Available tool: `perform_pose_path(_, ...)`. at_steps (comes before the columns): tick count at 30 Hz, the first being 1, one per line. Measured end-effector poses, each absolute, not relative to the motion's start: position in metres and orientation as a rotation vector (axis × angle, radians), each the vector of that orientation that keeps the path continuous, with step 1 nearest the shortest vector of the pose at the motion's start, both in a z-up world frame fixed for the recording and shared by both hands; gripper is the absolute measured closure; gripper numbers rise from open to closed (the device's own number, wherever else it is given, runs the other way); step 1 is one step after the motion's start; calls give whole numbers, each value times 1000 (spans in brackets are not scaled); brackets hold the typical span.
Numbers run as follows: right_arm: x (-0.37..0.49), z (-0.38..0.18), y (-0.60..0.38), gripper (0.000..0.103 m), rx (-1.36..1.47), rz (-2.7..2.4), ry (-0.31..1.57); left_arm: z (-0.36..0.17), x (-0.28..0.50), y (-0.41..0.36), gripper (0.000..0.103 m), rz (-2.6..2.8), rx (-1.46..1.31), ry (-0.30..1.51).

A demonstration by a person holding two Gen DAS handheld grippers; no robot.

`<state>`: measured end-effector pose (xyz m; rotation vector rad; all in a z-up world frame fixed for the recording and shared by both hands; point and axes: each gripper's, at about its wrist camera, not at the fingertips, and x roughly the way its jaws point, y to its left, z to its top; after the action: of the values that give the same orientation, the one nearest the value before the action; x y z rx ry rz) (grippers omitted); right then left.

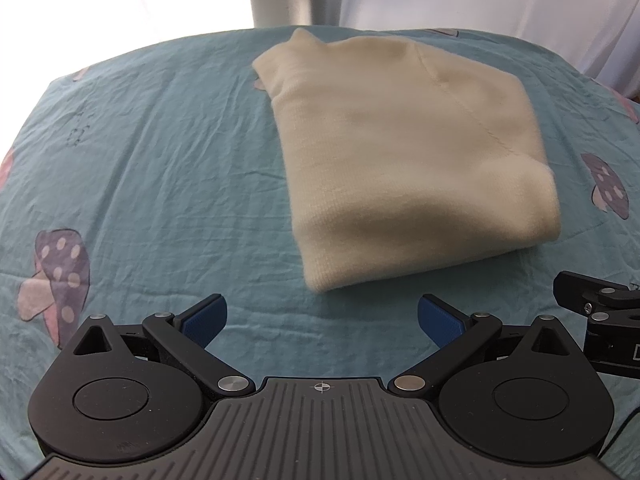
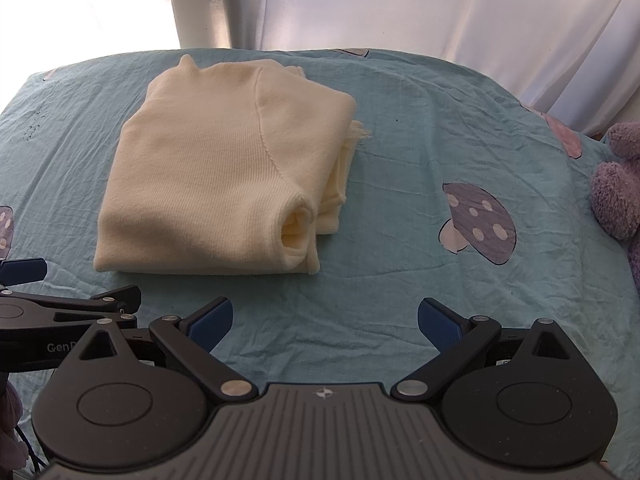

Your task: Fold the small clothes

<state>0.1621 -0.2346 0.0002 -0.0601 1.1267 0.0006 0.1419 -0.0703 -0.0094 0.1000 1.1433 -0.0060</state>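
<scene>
A cream knit sweater [image 1: 404, 160] lies folded into a thick rectangle on the teal bedsheet [image 1: 160, 160]. It also shows in the right wrist view [image 2: 224, 184], with a sleeve cuff and layered edges on its right side. My left gripper [image 1: 322, 320] is open and empty, just short of the sweater's near edge. My right gripper [image 2: 325, 320] is open and empty, in front of and right of the sweater. Each gripper shows at the edge of the other's view.
The sheet has mushroom prints [image 2: 478, 222]. A purple plush toy [image 2: 618, 192] sits at the bed's right edge. White curtains [image 2: 440, 8] and a bright window hang behind the bed's far edge.
</scene>
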Motion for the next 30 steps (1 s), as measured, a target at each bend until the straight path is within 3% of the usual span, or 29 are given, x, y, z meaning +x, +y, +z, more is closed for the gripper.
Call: perform_pose_path(30,166,1,-233,4,-82,6,1124,-11,144,-70,0,-1,101,1146)
